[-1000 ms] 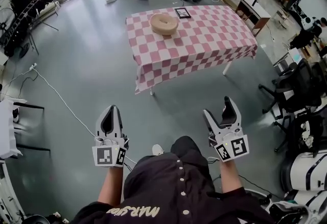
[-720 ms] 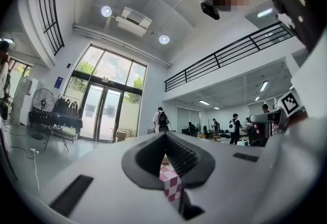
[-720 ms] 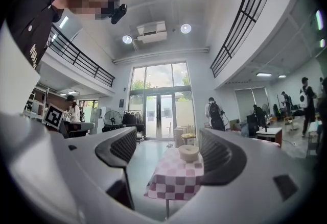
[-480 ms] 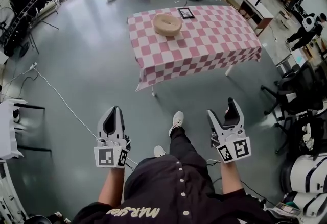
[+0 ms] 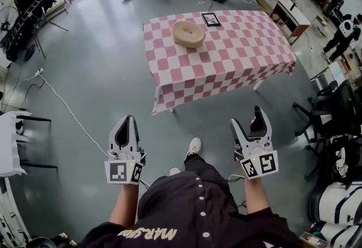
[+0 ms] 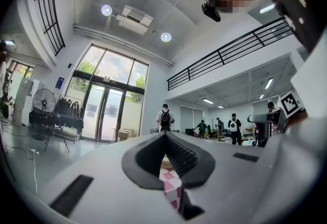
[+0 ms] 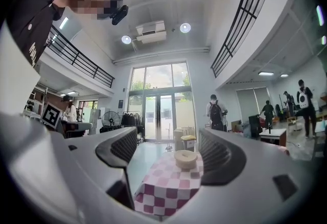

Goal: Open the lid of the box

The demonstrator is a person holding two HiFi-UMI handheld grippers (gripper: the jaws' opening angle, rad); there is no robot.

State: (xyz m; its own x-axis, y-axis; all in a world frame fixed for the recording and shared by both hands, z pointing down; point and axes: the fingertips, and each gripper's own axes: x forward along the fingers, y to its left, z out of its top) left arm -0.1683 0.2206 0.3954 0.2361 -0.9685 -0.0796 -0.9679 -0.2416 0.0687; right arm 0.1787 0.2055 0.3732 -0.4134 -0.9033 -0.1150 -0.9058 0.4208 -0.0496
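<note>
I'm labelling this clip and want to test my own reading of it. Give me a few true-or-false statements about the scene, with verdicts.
1. The round box stands on the checkered table with its lid on. True.
2. The right hand-held gripper grips the box. False: its jaws stand apart with nothing between them, well short of the table.
3. The left hand-held gripper has its jaws together. True.
4. The dark frame lies on top of the box. False: it lies flat on the cloth beside the box, not touching it.
</note>
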